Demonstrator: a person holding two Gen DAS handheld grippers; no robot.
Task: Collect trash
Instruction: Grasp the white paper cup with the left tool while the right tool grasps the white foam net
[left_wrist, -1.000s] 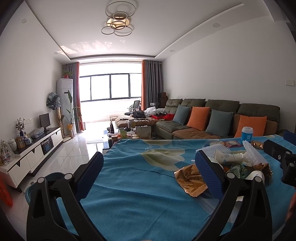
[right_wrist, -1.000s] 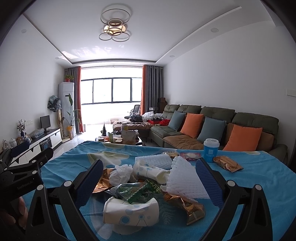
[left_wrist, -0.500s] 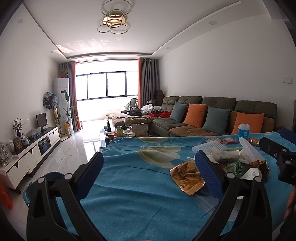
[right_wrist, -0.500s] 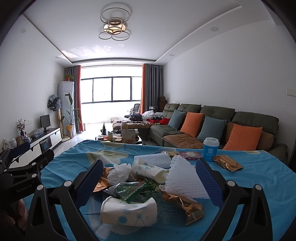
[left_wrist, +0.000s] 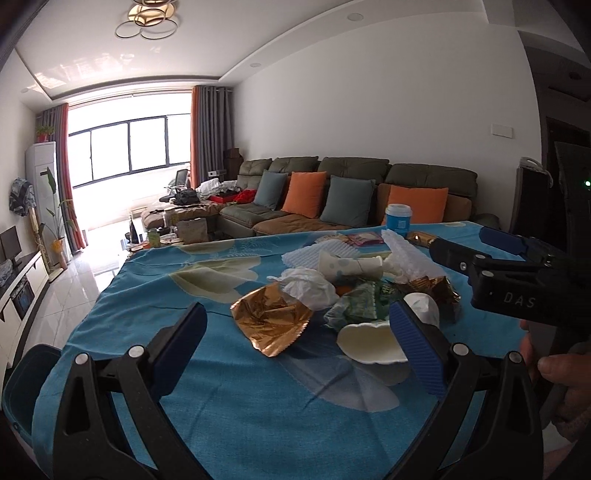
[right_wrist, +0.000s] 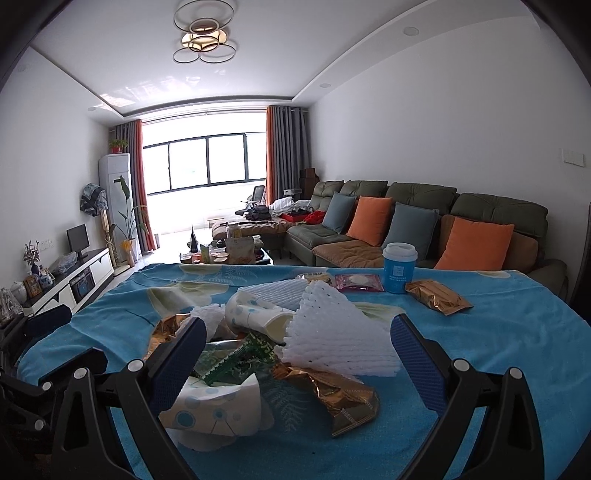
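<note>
A pile of trash lies on the blue tablecloth (left_wrist: 236, 413): a gold foil wrapper (left_wrist: 271, 321), a white tissue (left_wrist: 310, 290), a green wrapper (left_wrist: 356, 308), a crushed paper cup (left_wrist: 369, 343) and white foam netting (left_wrist: 410, 258). My left gripper (left_wrist: 299, 350) is open just in front of the gold wrapper, holding nothing. My right gripper (right_wrist: 297, 363) is open too. It stands low over the crushed paper cup (right_wrist: 218, 410), green wrapper (right_wrist: 236, 362), gold wrapper (right_wrist: 343, 395) and foam netting (right_wrist: 340, 332) without touching them.
A blue lidded cup (right_wrist: 399, 267), a gold packet (right_wrist: 436, 295) and a pink packet (right_wrist: 356, 282) sit farther back on the table. A dark bin (left_wrist: 22, 380) stands below the table's left edge. Sofa (right_wrist: 424, 221) and TV cabinet (right_wrist: 66, 280) lie beyond.
My left gripper has swung right and tipped down, bringing the trash pile between its fingers' line of sight. My right gripper has moved slightly closer to the pile.
</note>
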